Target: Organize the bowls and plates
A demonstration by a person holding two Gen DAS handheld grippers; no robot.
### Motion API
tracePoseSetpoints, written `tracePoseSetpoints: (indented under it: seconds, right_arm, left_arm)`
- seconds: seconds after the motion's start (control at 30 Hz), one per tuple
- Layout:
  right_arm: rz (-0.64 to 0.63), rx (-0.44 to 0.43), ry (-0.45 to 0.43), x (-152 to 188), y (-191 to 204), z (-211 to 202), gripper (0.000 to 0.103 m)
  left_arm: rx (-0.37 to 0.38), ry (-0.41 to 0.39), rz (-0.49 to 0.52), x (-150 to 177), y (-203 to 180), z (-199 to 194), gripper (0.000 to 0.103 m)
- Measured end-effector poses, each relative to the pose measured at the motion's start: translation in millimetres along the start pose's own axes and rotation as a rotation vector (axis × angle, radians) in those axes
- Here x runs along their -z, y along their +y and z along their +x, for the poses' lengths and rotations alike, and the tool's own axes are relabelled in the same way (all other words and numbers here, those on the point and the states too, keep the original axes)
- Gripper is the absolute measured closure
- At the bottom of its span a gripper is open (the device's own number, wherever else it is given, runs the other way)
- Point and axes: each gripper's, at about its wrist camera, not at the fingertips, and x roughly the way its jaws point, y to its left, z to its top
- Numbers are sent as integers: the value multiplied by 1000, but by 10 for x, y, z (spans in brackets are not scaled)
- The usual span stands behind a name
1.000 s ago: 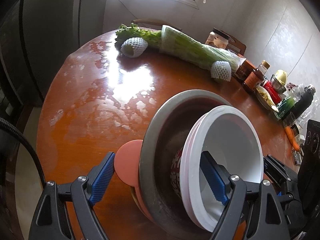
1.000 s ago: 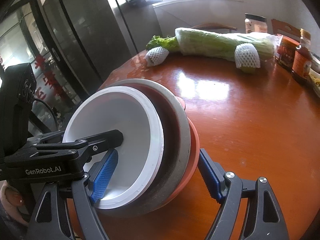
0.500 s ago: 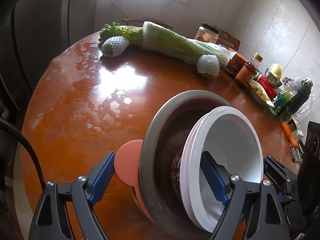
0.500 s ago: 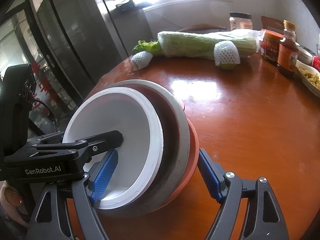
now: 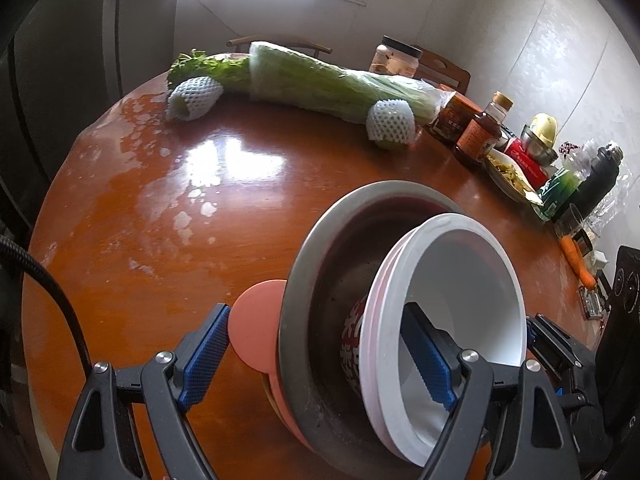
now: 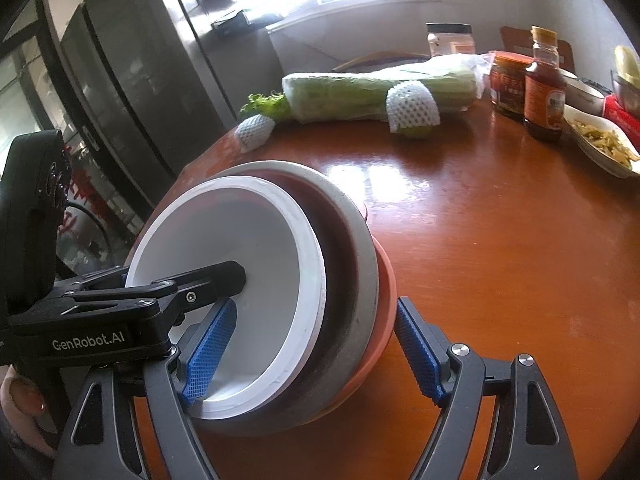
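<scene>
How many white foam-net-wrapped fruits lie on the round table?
2. One foam-wrapped fruit lies by the leafy end of the wrapped celery; the other foam-wrapped fruit lies at its stalk end, near the sauce jars. Others may be hidden.

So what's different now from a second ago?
Both grippers, left and right, carried the stack of bowls sideways over the table; the wrapped cabbage and jars slid across the views. Both grips on the stack look unchanged, nothing let go.

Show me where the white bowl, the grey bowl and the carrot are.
white bowl (image 6: 256,256), right wrist view, inner wall.
grey bowl (image 5: 304,264), left wrist view, left rim.
carrot (image 5: 576,260), left wrist view, middle of its body.
</scene>
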Motion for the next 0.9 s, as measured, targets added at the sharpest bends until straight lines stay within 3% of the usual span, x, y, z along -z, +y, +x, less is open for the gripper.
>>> tracePoseSetpoints:
  seconds: [0.9]
  right_arm:
    - [80,20,-44,122,-580,-324,21]
  left_arm:
    - [14,9,65,-13,-624,158,18]
